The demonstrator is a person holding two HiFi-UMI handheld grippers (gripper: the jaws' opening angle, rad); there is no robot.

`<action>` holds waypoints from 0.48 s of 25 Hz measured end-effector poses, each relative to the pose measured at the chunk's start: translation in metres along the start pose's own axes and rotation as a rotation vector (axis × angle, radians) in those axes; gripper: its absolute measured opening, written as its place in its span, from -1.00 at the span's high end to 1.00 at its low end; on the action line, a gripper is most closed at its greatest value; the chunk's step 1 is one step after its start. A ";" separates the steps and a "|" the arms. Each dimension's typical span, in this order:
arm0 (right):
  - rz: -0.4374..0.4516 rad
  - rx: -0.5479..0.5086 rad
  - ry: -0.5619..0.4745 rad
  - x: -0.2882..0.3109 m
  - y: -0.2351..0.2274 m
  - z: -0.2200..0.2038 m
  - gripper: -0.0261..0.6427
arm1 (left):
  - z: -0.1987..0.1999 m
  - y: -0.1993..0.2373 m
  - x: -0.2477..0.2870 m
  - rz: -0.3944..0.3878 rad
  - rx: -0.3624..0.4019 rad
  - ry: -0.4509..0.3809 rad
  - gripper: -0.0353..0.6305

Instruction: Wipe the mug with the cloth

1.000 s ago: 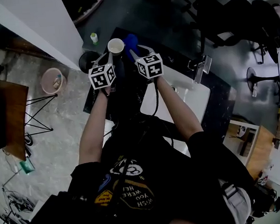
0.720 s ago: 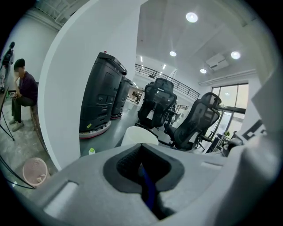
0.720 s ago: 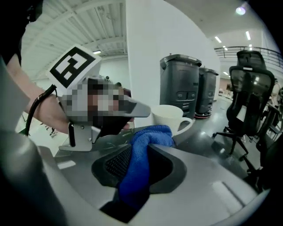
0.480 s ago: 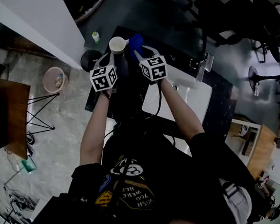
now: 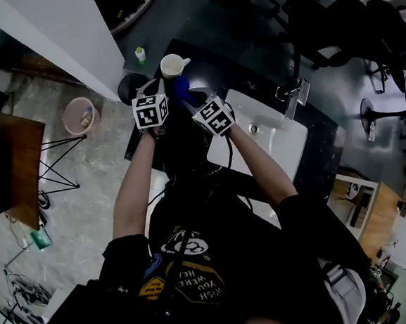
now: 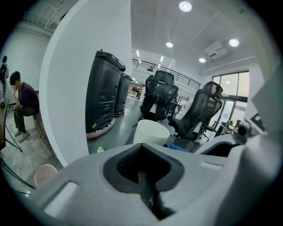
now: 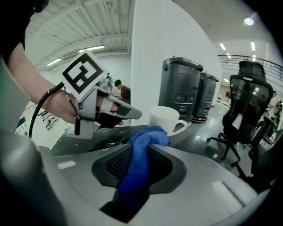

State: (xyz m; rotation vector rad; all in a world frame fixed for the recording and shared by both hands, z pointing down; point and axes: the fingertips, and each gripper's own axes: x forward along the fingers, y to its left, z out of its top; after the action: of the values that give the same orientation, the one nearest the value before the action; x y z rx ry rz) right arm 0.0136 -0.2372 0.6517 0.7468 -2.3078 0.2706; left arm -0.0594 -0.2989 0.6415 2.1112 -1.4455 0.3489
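A white mug (image 5: 172,66) stands upright on the dark counter (image 5: 212,69), its handle to the right. Neither gripper touches it. My left gripper (image 5: 155,86) sits just in front of the mug, its jaws shut with nothing between them; in its own view the mug (image 6: 150,132) stands beyond the jaw tips. My right gripper (image 5: 187,98) is shut on a blue cloth (image 5: 180,88), which bunches out past its jaws (image 7: 140,152). In the right gripper view the mug (image 7: 166,119) stands behind the cloth, and the left gripper (image 7: 126,112) is to its left.
A white sink basin (image 5: 276,148) with a faucet (image 5: 291,99) lies to the right on the counter. A small bottle (image 5: 139,55) stands left of the mug. A white wall (image 5: 58,36), a pink bin (image 5: 79,116) on the floor and office chairs (image 5: 346,18) surround the counter.
Both grippers have drawn back from the mug toward me. The cloth, earlier beside the mug, now sits in front of it, and the right gripper has tilted.
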 end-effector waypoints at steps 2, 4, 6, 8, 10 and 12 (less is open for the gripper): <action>-0.128 0.112 -0.062 -0.013 -0.039 0.009 0.59 | 0.001 0.002 -0.002 0.002 -0.005 -0.005 0.88; -0.271 0.279 -0.136 -0.030 -0.088 0.023 0.59 | 0.001 0.002 -0.002 0.005 -0.009 -0.002 0.88; -0.349 0.338 -0.159 -0.037 -0.117 0.036 0.59 | -0.001 0.001 -0.001 0.007 -0.009 0.004 0.88; -0.328 0.288 -0.121 -0.025 -0.115 0.042 0.59 | -0.001 0.000 -0.001 0.006 -0.008 0.007 0.88; -0.247 0.210 -0.061 -0.005 -0.092 0.039 0.59 | 0.000 -0.004 0.000 0.001 -0.005 0.007 0.88; -0.149 0.131 -0.001 0.008 -0.055 0.028 0.59 | -0.001 -0.008 -0.001 -0.006 -0.006 0.006 0.88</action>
State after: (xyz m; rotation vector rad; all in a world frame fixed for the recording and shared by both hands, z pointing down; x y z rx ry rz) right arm 0.0256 -0.2961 0.6358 0.9792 -2.2381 0.3552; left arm -0.0519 -0.2959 0.6392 2.1083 -1.4345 0.3479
